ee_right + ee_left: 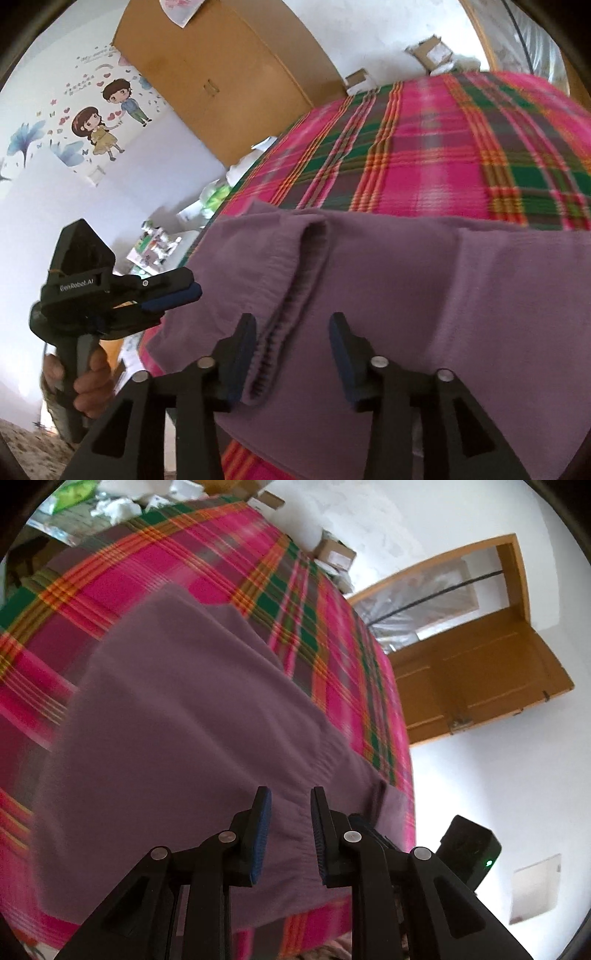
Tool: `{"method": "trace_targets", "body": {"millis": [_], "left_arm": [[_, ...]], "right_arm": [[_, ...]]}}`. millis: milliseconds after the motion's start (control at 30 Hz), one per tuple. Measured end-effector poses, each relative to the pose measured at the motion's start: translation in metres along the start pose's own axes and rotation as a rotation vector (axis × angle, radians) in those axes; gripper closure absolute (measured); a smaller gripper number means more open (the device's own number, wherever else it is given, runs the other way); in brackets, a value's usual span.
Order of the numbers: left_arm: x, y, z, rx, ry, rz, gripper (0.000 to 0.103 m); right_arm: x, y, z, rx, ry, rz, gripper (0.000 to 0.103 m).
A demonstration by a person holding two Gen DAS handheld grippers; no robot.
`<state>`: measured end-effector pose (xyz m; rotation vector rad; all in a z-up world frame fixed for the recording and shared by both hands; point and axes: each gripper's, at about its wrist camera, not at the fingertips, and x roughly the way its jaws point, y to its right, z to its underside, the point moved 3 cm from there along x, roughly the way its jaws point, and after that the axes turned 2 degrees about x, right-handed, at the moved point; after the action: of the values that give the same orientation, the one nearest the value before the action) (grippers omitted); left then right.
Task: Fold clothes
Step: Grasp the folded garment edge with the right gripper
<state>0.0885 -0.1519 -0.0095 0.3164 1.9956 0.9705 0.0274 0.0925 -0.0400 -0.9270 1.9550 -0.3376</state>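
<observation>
Your left gripper [290, 830] and right gripper [291, 354] are both open and hold nothing, because the purple pants [406, 295] lie folded on the bed [443, 147].

Home bedroom, bed [461, 147] under a pink-green plaid cover, wooden wardrobe [229, 74], cartoon wall stickers [103, 122] — wooden door [480, 686] ajar, cardboard boxes [332, 554] by the wall

The garment [406, 295] is lying on the bed [424, 147], just ahead of the right hand-held gripper [293, 328]. The left hand-held gripper [184, 291] is sitting to its left, and a wardrobe [229, 74] is standing beyond the bed.
</observation>
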Motion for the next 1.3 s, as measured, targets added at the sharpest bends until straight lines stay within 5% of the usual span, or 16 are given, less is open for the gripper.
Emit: {"method": "trace_targets", "body": {"millis": [433,767,1000,1300], "left_arm": [[-0.014,-0.021,-0.008,-0.007,0.052,-0.046,0.075],[-0.01,-0.031,-0.013,-0.034,0.048,-0.045,0.075],[-0.022,-0.031,-0.011,-0.037,0.084,-0.037,0.075],[-0.013,-0.036,-0.012,-0.041,0.061,-0.037,0.074]], "right_arm": [[0.039,-0.016,-0.009,0.015,-0.051,-0.031,0.052],[0.038,-0.022,-0.012,0.016,-0.035,-0.069,0.086],[0.0,-0.034,-0.02,-0.035,0.072,-0.067,0.088],[-0.004,0.003,-0.003,0.076,0.038,0.032,0.087]]}}
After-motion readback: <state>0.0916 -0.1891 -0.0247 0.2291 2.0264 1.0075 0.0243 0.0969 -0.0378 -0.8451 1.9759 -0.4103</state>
